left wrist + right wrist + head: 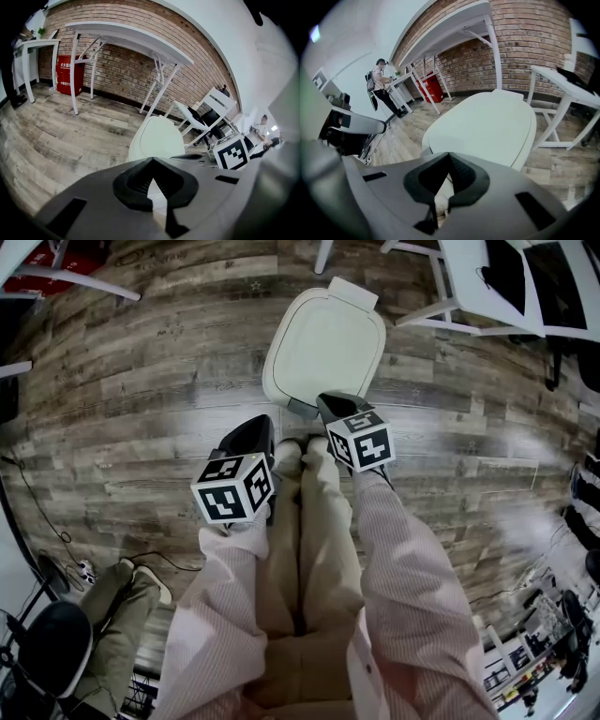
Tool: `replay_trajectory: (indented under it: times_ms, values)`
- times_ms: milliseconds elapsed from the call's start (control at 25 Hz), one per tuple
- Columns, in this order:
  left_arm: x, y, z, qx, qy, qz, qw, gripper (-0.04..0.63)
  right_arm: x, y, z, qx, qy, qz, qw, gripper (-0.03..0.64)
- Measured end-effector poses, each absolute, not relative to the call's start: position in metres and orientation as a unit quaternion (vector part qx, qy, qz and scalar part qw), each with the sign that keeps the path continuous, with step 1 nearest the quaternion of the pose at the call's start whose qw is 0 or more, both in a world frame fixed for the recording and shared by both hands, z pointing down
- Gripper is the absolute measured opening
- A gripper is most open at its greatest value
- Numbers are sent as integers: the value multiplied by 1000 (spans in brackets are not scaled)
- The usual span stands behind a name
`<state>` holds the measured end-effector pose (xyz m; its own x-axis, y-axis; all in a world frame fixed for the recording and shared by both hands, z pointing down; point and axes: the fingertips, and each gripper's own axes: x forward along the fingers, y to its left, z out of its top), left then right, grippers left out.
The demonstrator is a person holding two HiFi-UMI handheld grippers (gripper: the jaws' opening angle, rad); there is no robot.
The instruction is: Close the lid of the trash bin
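The trash bin stands on the wooden floor directly ahead of my operator's shoes. Its pale lid already looks to lie flat on the rim, hinge block at the far side and a grey pedal at the near foot, so I judge the closing all but done. I can't make out any gap along the front lip. It reads as thin moulded plastic: light, fairly stiff, smooth and a bit slick, unlikely to break but likely to drop and clack once tipped past its balance. If it needs seating, I wouldn't pinch it. I'd press down on the broad top near the front edge, farthest from the hinge, where little force goes furthest, and keep the push gentle, because an empty bin this light could skid on the boards. The right gripper hovers just above the near edge, jaws clenched together on nothing. The left gripper hangs beside it, nearer the shoes, its jaws also meeting with nothing between them. White tables stand well behind the bin.
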<state>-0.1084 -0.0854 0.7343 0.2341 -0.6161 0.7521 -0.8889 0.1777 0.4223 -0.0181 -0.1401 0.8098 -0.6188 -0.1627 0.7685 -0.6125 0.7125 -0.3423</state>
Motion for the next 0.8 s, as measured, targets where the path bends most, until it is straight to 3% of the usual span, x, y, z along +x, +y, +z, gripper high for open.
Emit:
replay_trajectory:
  times_ms: [240,800]
  values:
    - [-111,-86,728,627,-601,144,474,-8,-18,-138,807,226,-844,306,378,3]
    - [-107,-96,639,656,-608,119,431,-8,-12,-144,692,262,-870,311,281,3]
